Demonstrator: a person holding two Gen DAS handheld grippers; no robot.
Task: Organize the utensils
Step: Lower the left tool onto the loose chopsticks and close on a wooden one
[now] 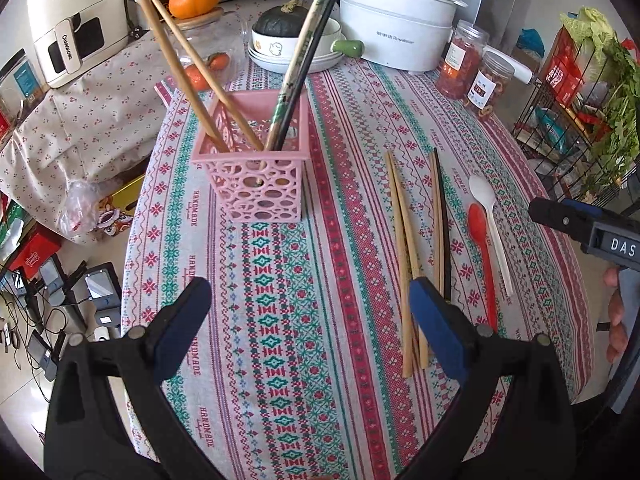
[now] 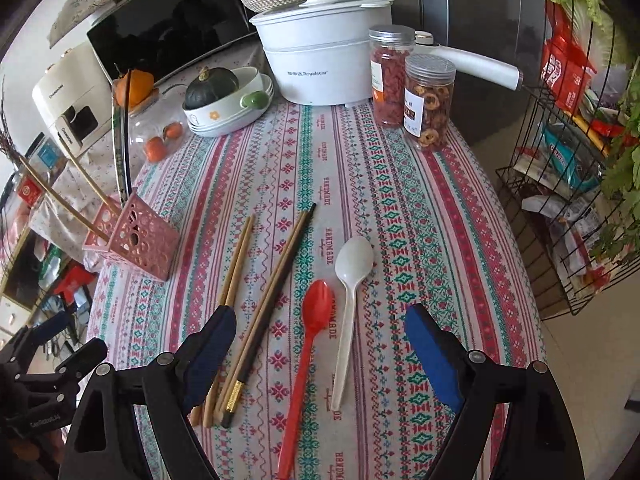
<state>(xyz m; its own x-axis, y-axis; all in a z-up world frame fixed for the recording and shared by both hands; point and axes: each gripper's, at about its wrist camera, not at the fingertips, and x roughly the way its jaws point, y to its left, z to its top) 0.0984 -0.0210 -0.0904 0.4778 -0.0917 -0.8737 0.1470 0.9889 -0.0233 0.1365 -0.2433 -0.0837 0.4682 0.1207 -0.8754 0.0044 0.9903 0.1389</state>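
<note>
A pink lattice holder point(image 1: 256, 156) stands on the patterned tablecloth with several chopsticks leaning in it; it also shows at the left as the holder point(image 2: 138, 240). Loose wooden chopsticks point(image 1: 404, 240) and a dark pair point(image 1: 442, 220) lie to its right, beside a red spoon point(image 1: 482, 248) and a white spoon point(image 1: 490, 220). My left gripper point(image 1: 308, 316) hangs open above the cloth, its right finger over the wooden chopsticks. My right gripper point(image 2: 320, 344) is open over the red spoon point(image 2: 308, 352) and white spoon point(image 2: 348, 304), not touching them, with the chopsticks point(image 2: 256, 312) by its left finger.
At the back stand a white electric pot point(image 2: 324, 60), two jars of dried fruit point(image 2: 428, 100), stacked bowls with a green squash point(image 2: 224, 100) and a glass jar with oranges point(image 1: 200, 40). A wire rack of groceries point(image 2: 568, 184) stands past the table's right edge.
</note>
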